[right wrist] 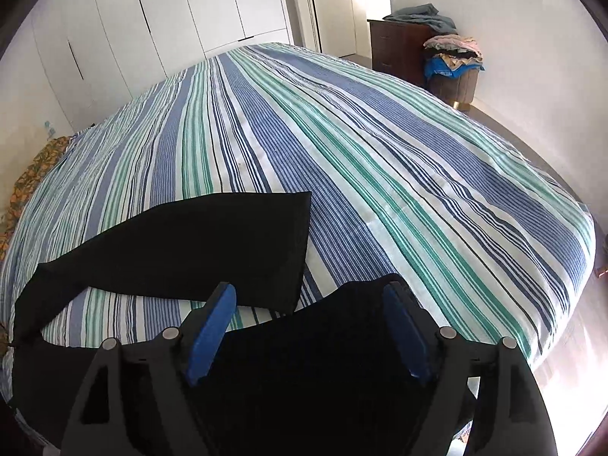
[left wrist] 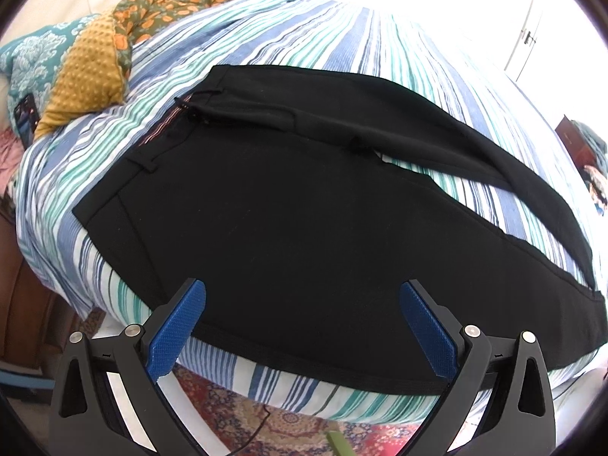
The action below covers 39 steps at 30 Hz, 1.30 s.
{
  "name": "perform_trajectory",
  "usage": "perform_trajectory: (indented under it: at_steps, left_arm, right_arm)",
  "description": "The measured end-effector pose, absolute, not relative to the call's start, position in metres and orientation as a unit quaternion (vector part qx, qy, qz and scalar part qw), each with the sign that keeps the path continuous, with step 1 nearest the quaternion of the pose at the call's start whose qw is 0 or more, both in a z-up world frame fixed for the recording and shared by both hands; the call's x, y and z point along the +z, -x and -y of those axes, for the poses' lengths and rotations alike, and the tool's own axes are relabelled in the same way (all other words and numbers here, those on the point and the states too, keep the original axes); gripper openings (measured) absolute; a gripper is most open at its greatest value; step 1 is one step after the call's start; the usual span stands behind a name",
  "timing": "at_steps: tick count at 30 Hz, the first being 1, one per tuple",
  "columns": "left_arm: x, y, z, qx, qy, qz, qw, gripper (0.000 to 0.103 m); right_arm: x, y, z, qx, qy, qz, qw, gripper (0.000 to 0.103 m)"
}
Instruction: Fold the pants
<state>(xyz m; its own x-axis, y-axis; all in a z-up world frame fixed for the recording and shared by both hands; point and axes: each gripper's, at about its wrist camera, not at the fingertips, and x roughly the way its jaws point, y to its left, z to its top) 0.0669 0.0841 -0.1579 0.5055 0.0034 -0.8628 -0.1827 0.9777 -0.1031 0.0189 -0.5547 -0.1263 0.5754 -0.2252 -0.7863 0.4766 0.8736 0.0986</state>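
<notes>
Black woven-fabric dress pants (left wrist: pixel 288 205) lie spread flat on the striped blue, green and white bedspread (left wrist: pixel 399 45), front up. The waistband with a belt loop is at left in the left wrist view, its fly partly open showing a striped lining. Legs run to the right and split apart in a narrow V. In the right wrist view the far leg's hem end (right wrist: pixel 243 243) lies flat with a square cuff; the near leg runs along the bed edge.

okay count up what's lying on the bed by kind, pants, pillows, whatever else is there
Black pants: 1
Pillows, one mustard, one teal: 2
Orange-flowered cloth: 1
Phone: 1
Total: 5
</notes>
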Motion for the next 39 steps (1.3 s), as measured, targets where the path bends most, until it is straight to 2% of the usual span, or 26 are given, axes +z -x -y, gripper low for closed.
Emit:
perform_trajectory:
  at_steps: [4,13,39]
  left_arm:
    - [-0.157,-0.061,-0.09,0.057,0.097,-0.491,0.864,0.102]
    - [-0.154,-0.05,-0.101,0.068,0.106,-0.482,0.867,0.102]
    - [-0.16,-0.043,-0.11,0.08,0.109,-0.482,0.866,0.102]
  right_arm:
    - [-0.116,-0.016,0.53,-0.185,-0.149,-0.409,0.881,0.082]
    - [-0.117,0.001,0.489,-0.163,-0.137,-0.408,0.888,0.083]
    - [-0.117,0.026,0.495,-0.175,-0.163,-0.408,0.881,0.083]
